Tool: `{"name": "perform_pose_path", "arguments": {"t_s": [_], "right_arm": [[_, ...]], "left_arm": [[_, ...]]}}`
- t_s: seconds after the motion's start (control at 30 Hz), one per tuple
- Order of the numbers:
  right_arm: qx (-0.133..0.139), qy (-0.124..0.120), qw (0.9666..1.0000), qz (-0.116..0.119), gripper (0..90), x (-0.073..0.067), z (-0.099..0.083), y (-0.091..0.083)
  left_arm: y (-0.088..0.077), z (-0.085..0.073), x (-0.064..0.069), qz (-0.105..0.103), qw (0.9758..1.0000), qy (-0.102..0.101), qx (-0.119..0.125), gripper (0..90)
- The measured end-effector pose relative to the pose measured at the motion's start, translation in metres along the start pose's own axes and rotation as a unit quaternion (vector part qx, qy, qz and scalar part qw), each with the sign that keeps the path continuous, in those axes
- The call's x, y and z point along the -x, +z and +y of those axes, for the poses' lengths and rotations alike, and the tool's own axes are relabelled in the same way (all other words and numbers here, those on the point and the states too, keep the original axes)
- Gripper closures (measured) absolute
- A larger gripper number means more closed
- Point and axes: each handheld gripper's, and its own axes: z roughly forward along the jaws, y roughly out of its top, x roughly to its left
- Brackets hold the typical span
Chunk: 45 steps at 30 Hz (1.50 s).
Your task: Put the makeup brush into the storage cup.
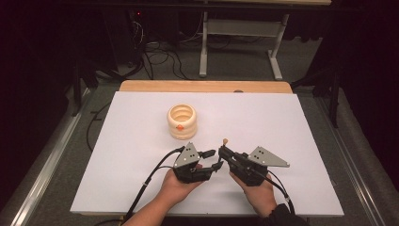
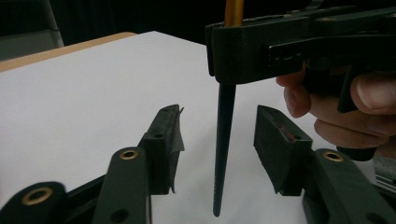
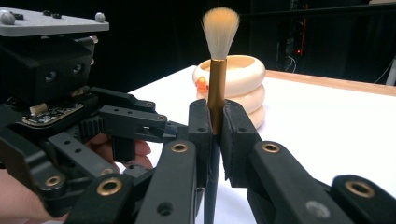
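A slim makeup brush (image 3: 215, 93) with a fluffy cream bristle tuft, a gold metal ferrule and a thin black handle stands upright, bristles on top. It is clamped at the ferrule between two black jaws, and its tapered handle (image 2: 223, 149) hangs down toward the white table surface. In the high view its pale tip (image 1: 225, 141) shows near the table's front middle.

The right claw (image 1: 225, 151) is clamped tight with its jaws pointing left. Facing it, the left claw (image 1: 212, 159) has its jaws parted; both forearms enter from below.
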Motion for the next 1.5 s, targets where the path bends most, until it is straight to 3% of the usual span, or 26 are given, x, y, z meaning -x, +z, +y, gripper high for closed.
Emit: {"name": "perform_pose_path", "arguments": {"t_s": [0.63, 1.1, 1.5], "right_arm": [[-0.012, -0.011, 0.9998, 0.008, 85.5, -0.0066, -0.0036, 0.0051], [-0.014, -0.009, 0.9998, 0.010, 85.4, -0.0066, -0.0041, 0.0060], [-0.014, -0.007, 0.9998, 0.008, 84.3, -0.0063, -0.0039, 0.0058]], "left_arm": [[-0.0015, -0.0002, -0.0021, -0.009, 0.9999, -0.011, -0.005, 74.0], [-0.0018, -0.0008, -0.0006, -0.011, 0.9999, -0.004, -0.003, 82.3], [-0.0024, -0.0006, -0.0004, -0.008, 1.0000, -0.001, -0.001, 83.2]]}}
